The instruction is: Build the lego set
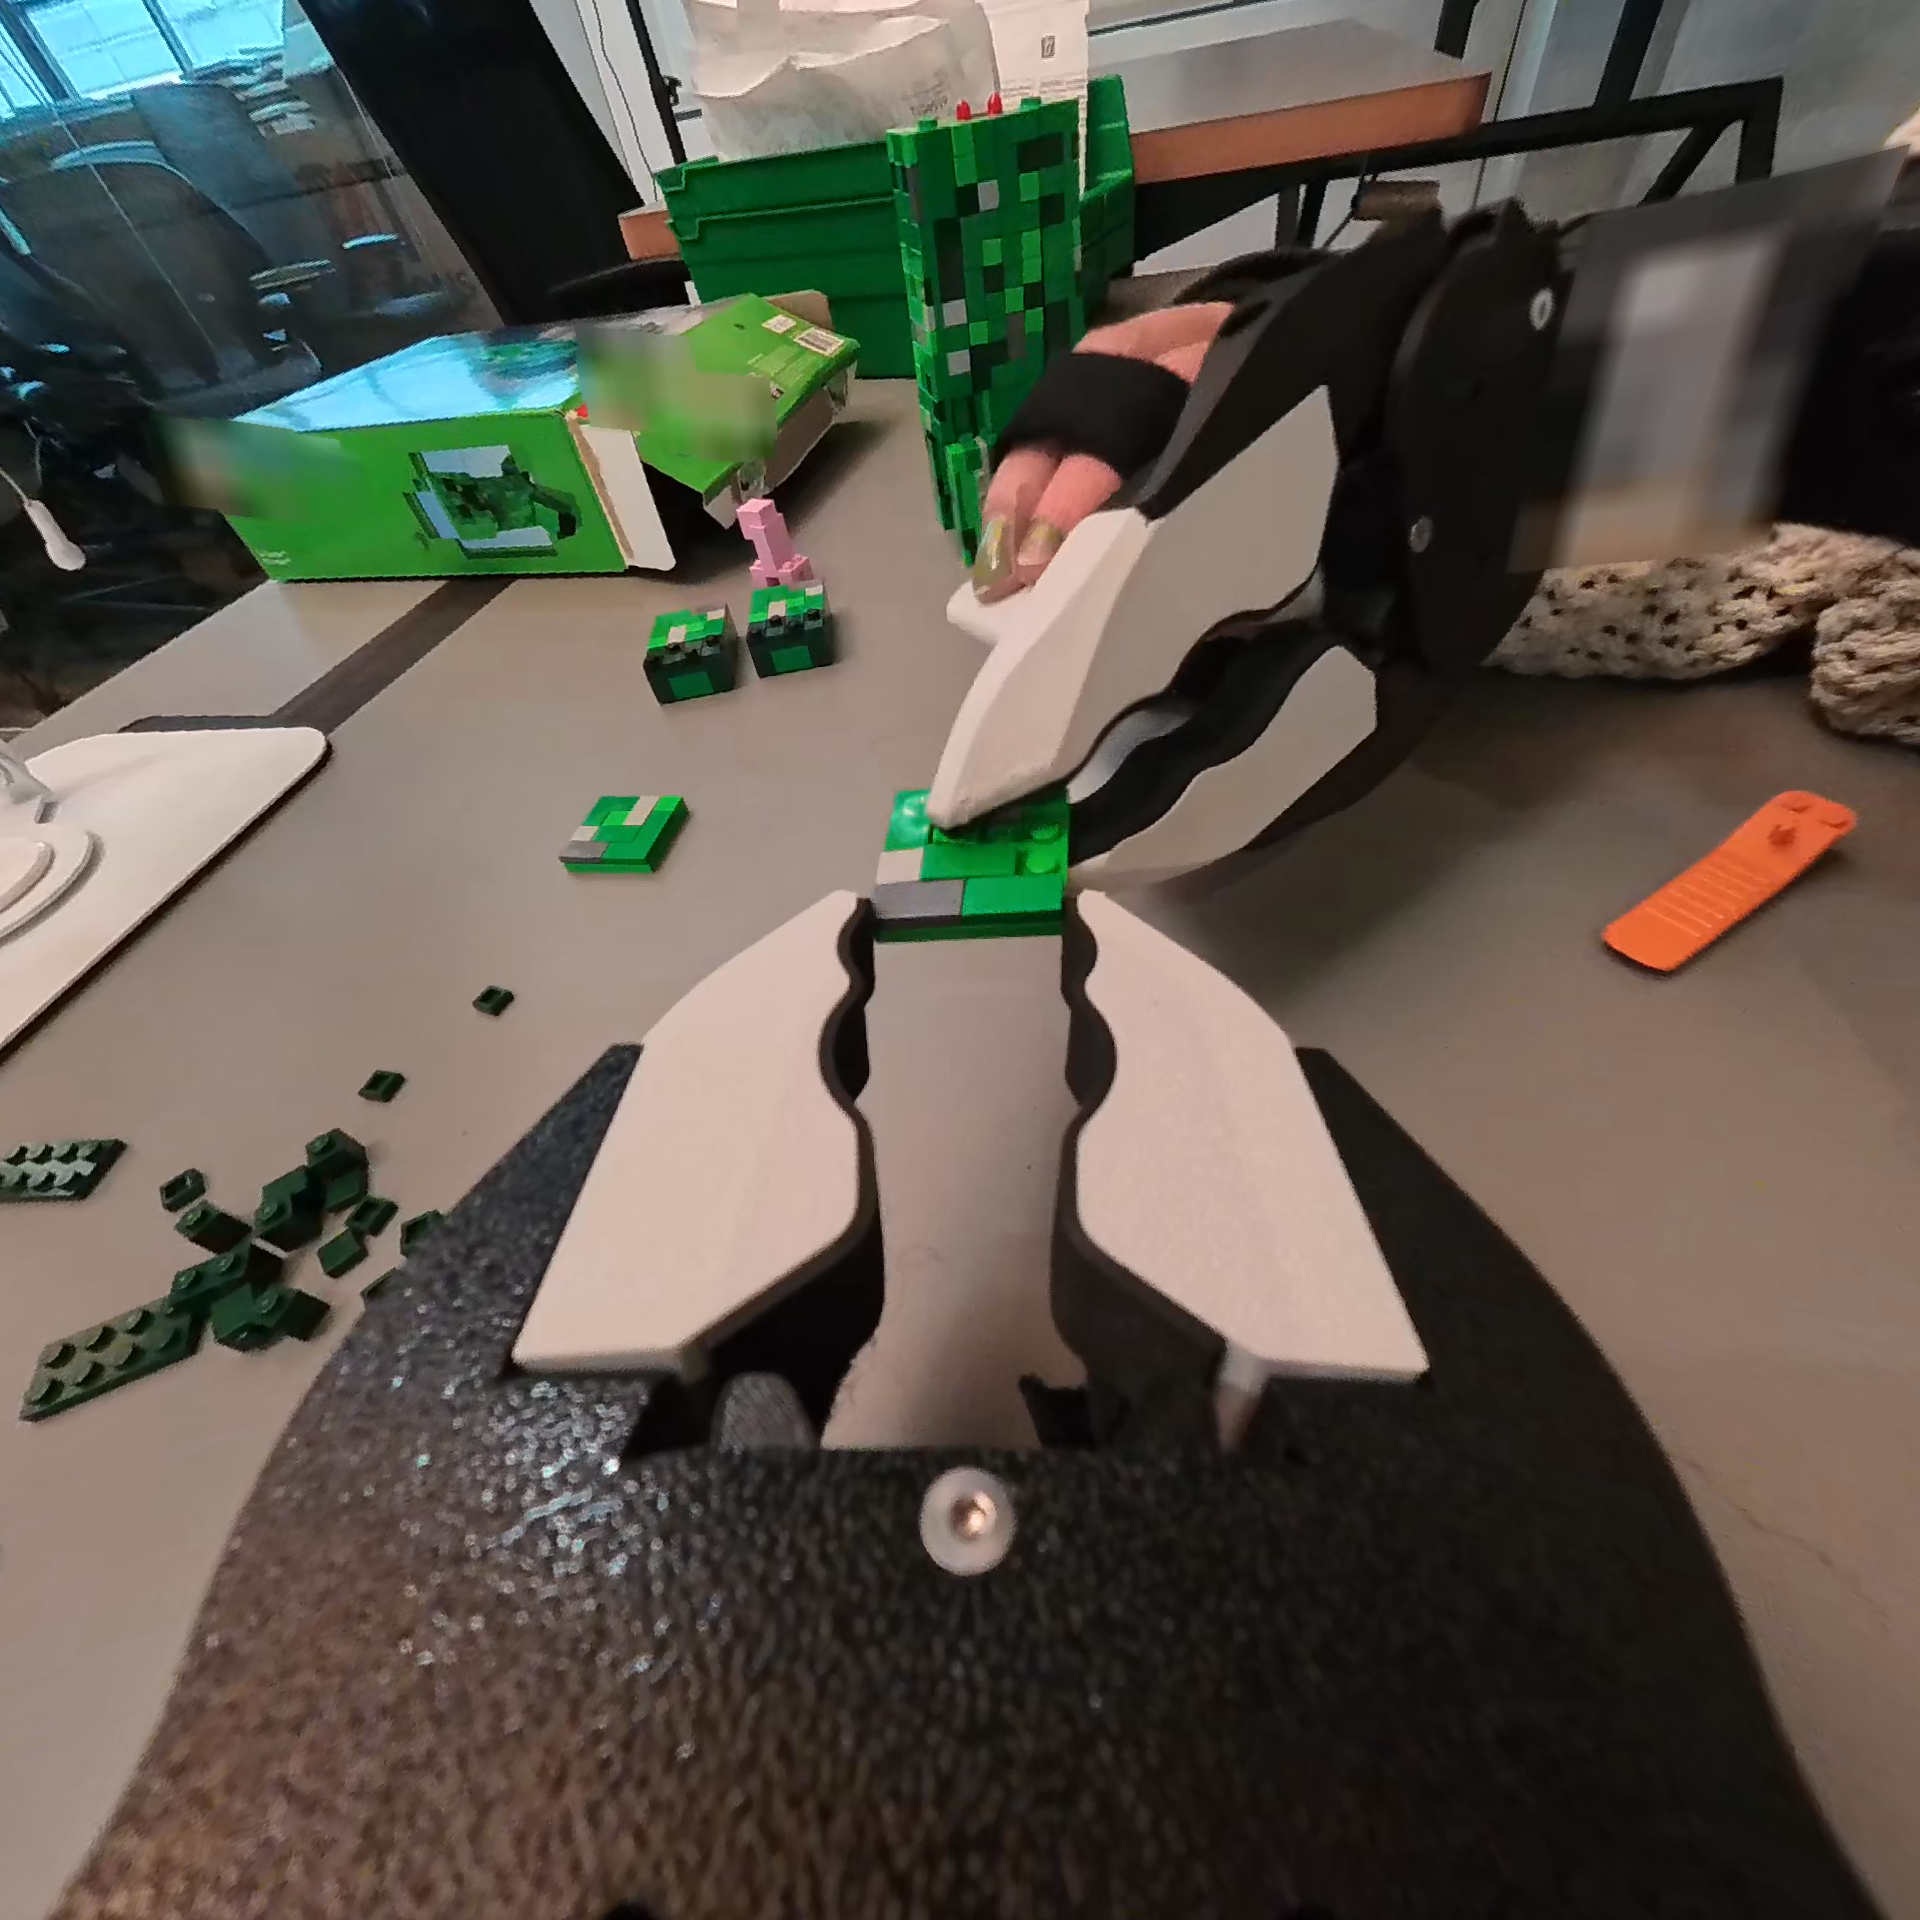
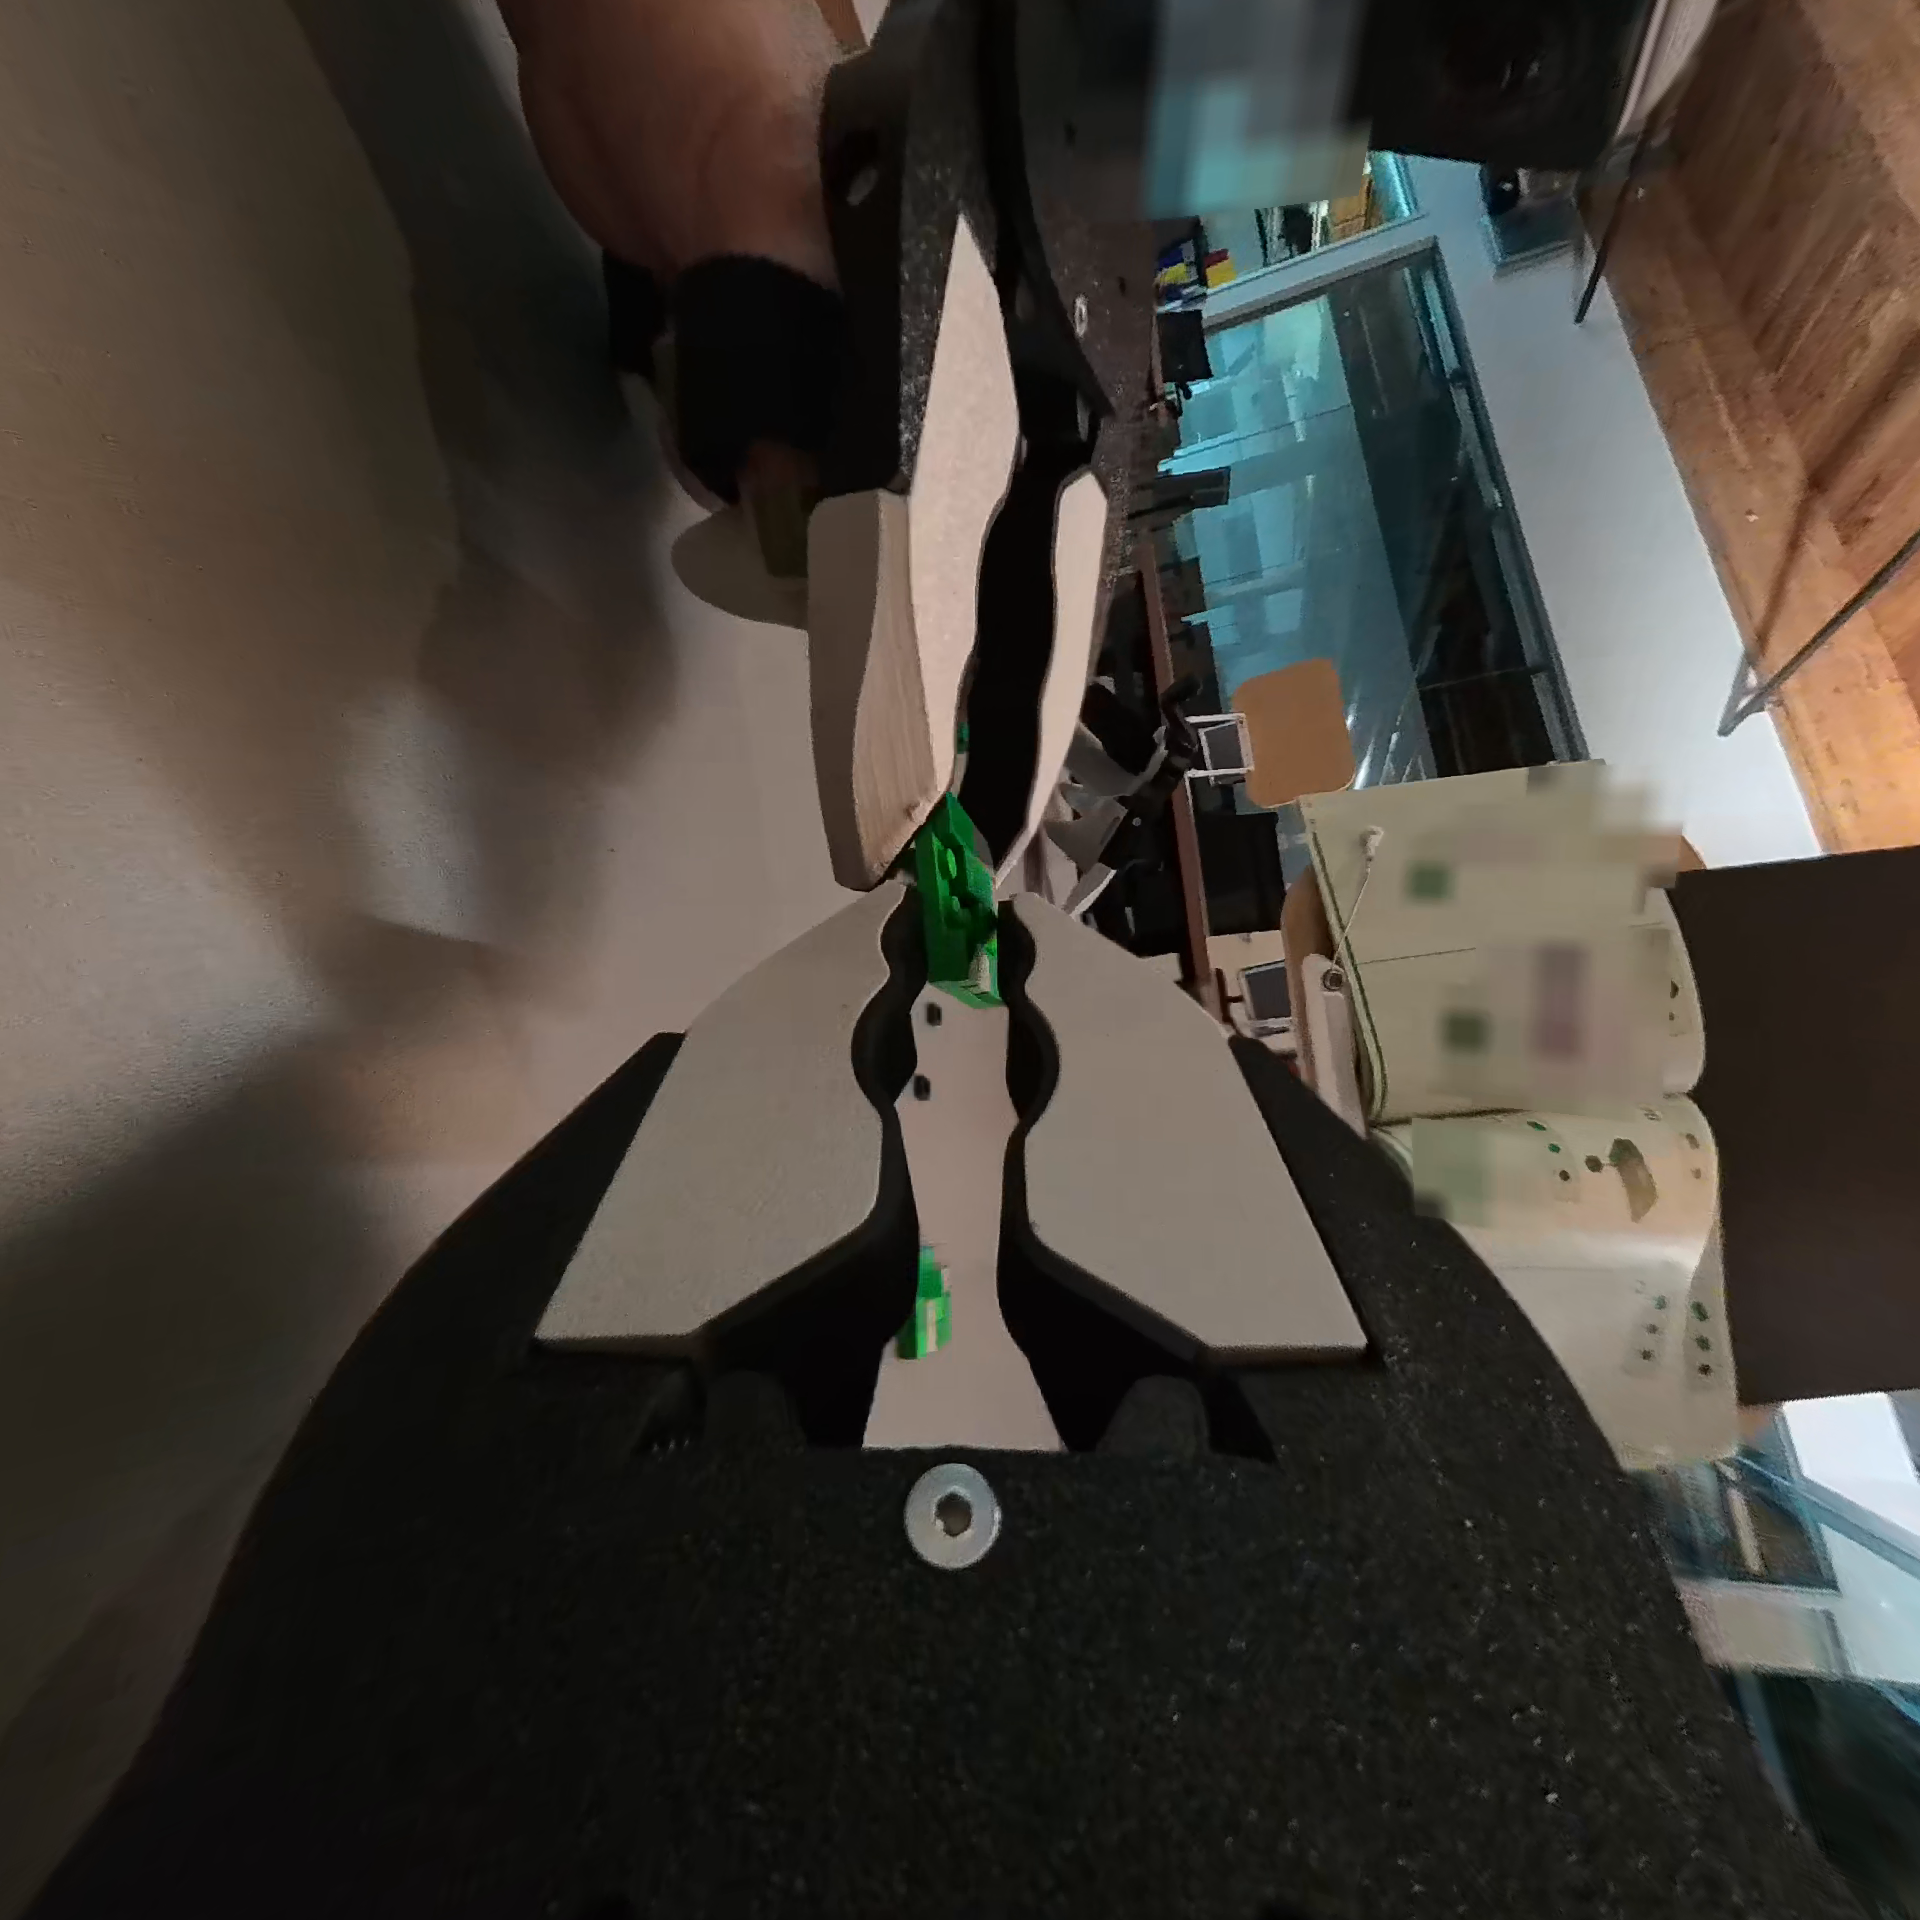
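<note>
A small square green plate build (image 1: 971, 883) with grey and white tiles sits low over the grey table. My left gripper (image 1: 968, 909) is shut on its near side edges. My right gripper (image 1: 1023, 842) comes in from the right, turned on its side, with one fingertip on top of the build and the other under it. In the right wrist view the build (image 2: 956, 914) shows edge-on, clamped between my right gripper (image 2: 958, 904), with the left gripper (image 2: 951, 847) coming in from above. A gloved hand (image 1: 1081, 436) holds the right gripper.
A tall green pixel figure (image 1: 997, 291) stands behind, with green trays (image 1: 779, 239) and an open green box (image 1: 447, 468). Two small green cubes (image 1: 691, 655), a pink figure (image 1: 769, 540), a tiled green plate (image 1: 623, 831), loose dark green pieces (image 1: 239, 1247) and an orange separator (image 1: 1730, 878) lie around.
</note>
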Demonstrator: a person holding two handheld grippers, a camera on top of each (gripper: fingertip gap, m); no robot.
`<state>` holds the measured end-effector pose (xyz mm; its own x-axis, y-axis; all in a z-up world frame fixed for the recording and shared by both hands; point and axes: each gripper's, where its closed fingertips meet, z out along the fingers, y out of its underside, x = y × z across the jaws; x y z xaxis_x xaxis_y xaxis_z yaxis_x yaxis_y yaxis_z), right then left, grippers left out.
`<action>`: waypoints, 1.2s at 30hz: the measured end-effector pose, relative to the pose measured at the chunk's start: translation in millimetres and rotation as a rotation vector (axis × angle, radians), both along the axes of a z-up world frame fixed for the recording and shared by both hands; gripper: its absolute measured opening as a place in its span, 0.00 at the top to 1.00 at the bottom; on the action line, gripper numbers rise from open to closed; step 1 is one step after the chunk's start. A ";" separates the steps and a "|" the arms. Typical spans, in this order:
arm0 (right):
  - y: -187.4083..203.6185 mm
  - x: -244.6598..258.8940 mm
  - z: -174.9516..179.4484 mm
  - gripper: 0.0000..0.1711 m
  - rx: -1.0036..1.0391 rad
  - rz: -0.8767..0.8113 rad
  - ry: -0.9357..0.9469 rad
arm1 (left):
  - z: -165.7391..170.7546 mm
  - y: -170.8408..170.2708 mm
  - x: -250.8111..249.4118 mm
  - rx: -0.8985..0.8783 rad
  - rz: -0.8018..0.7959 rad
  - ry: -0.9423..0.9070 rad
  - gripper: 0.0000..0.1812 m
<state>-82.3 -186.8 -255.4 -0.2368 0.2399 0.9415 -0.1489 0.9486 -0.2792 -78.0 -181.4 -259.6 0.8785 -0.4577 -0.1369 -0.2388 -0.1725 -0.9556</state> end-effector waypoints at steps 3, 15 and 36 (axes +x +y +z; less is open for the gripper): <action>-0.7 0.2 -0.2 0.92 -0.042 -0.003 -0.030 | 0.9 -0.9 0.6 0.003 -0.008 -0.006 0.81; -3.3 3.6 4.4 0.96 -0.270 0.021 -0.157 | 3.1 -0.1 -3.9 0.028 0.039 0.010 0.93; -1.9 1.8 11.8 0.96 0.280 0.004 0.238 | 14.8 -0.1 5.1 0.084 0.011 -0.076 0.75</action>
<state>-80.4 -188.7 -243.5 -0.0033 -0.0355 0.9994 -0.1821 0.9827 0.0343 -72.9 -181.5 -244.8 0.8928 -0.4375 -0.1072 -0.1638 -0.0935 -0.9821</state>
